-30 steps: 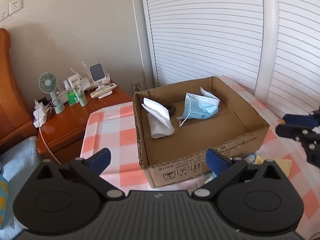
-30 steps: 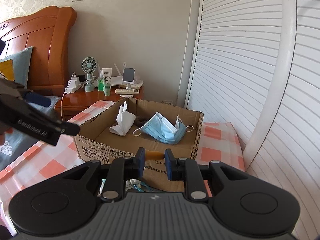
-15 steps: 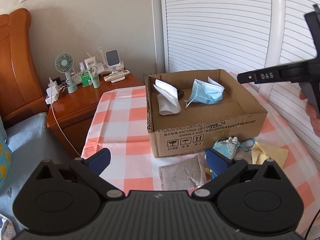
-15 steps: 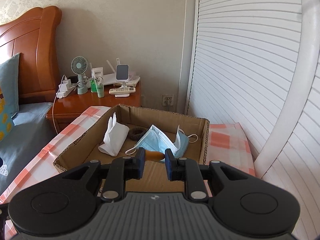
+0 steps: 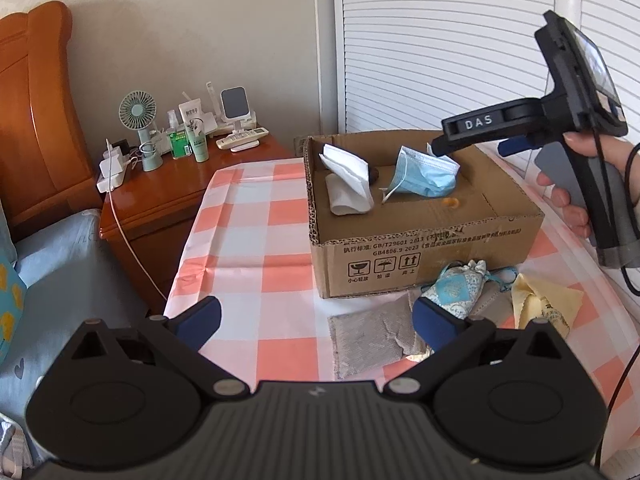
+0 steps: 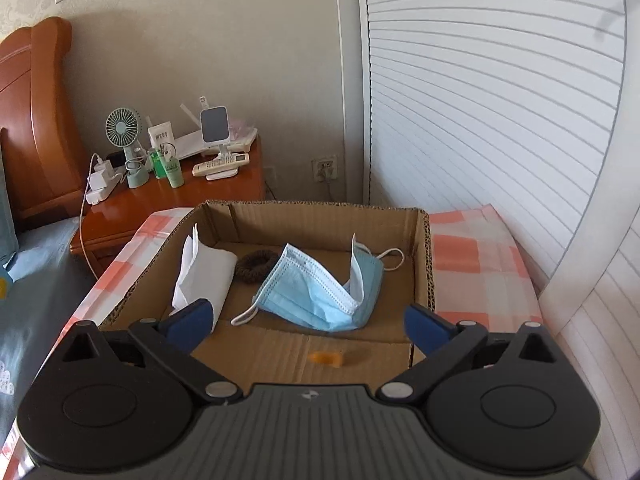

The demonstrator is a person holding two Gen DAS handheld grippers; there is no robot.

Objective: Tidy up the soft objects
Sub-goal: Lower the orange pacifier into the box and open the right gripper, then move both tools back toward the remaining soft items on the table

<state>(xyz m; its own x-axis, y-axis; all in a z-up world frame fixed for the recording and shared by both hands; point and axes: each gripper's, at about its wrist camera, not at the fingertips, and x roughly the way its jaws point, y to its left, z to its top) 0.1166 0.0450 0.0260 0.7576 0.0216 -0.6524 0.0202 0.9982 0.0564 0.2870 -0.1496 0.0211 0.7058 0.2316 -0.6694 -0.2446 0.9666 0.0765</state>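
A cardboard box (image 5: 432, 240) (image 6: 316, 216) stands on the checked tablecloth. In it lie a white tissue pack (image 6: 204, 276), a dark hair tie (image 6: 254, 266), a blue face mask (image 6: 320, 292) and a small orange object (image 6: 326, 358) (image 5: 451, 202). My right gripper (image 6: 308, 320) is open and empty above the box's near part; it also shows in the left wrist view (image 5: 460, 140). My left gripper (image 5: 316, 320) is open and empty, low over the table in front of the box. In front of the box lie a grey cloth (image 5: 368, 340), a patterned blue pouch (image 5: 456, 288) and a yellow cloth (image 5: 548, 300).
A wooden nightstand (image 5: 160, 196) at the left carries a small fan (image 5: 138, 116), bottles, a charger with cable and a remote. A bed with a wooden headboard (image 5: 28, 120) is further left. White louvred doors (image 5: 440, 40) stand behind the box.
My right gripper moved over the box and opened; the orange object it held now lies on the box floor. My left gripper pulled back from the box, staying open.
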